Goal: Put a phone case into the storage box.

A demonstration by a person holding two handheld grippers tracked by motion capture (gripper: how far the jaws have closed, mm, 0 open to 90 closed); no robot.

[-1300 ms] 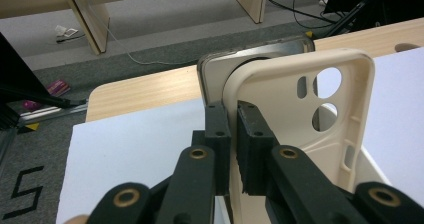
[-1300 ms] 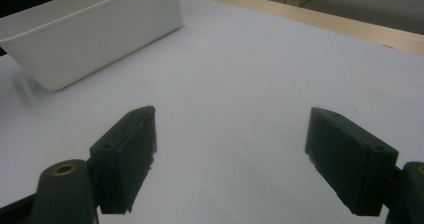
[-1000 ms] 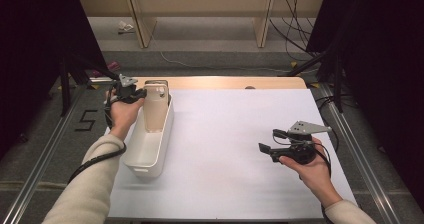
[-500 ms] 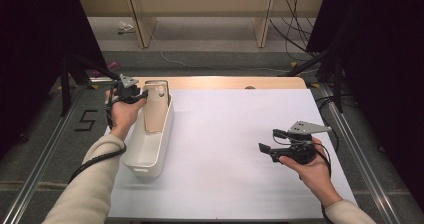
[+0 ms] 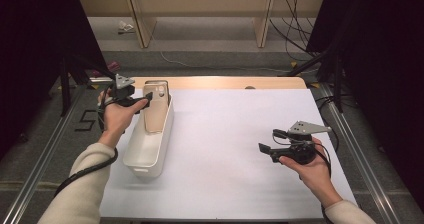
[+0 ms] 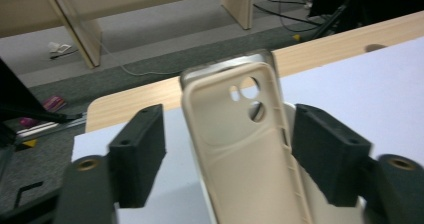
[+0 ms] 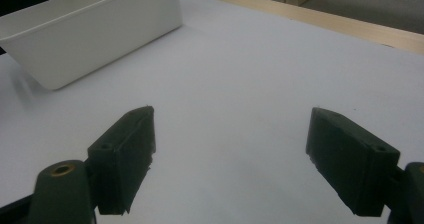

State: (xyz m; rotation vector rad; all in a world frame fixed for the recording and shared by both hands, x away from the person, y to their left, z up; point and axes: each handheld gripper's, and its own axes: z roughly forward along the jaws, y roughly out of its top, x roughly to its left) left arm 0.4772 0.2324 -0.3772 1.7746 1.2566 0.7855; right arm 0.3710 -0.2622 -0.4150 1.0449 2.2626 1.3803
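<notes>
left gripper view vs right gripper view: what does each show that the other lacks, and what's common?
Left gripper view: a beige phone case with camera cutouts stands between the open jaws of the left hand-held gripper, with shelf legs and floor cables behind it.

Right gripper view: the whole outer wall of the white bin, and bare sheet between the wide-open jaws of the right hand-held gripper.

Both: the white table cover and the wooden table edge at the far side.

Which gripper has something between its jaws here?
The left gripper: a beige phone case stands between its open jaws, over the white bin. The right gripper is open over bare table.
</notes>
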